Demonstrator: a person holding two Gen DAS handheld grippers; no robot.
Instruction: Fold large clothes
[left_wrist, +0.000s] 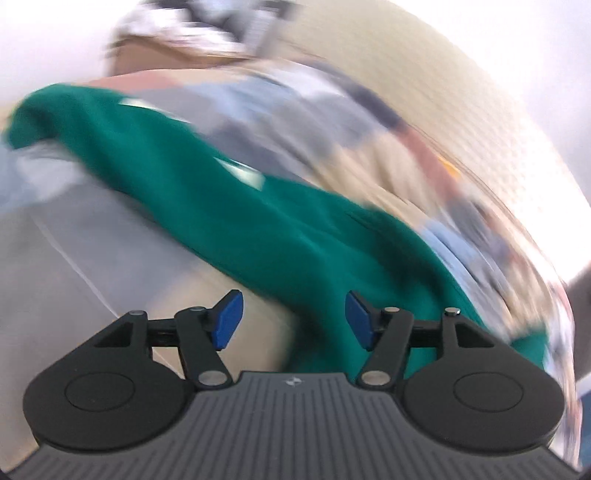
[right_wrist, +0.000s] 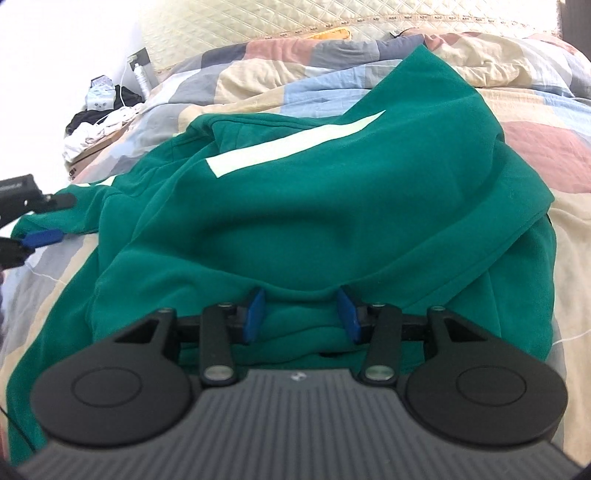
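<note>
A large green sweatshirt (right_wrist: 314, 206) with white stripes lies rumpled and partly folded on a patchwork quilt (right_wrist: 535, 110). My right gripper (right_wrist: 302, 314) is open, its blue pads (right_wrist: 255, 314) either side of a green fold at the near edge, with nothing clamped. My left gripper (left_wrist: 293, 319) is open and empty, over the quilt at the sweatshirt's edge (left_wrist: 221, 199); that view is motion-blurred. The left gripper also shows at the far left of the right wrist view (right_wrist: 44, 219), open beside a green sleeve end.
A cream quilted headboard (right_wrist: 295, 18) stands behind the bed. A bedside surface at the left holds dark and white clutter, a bottle and cables (right_wrist: 107, 110). Bare quilt lies to the right of the sweatshirt (right_wrist: 569, 258).
</note>
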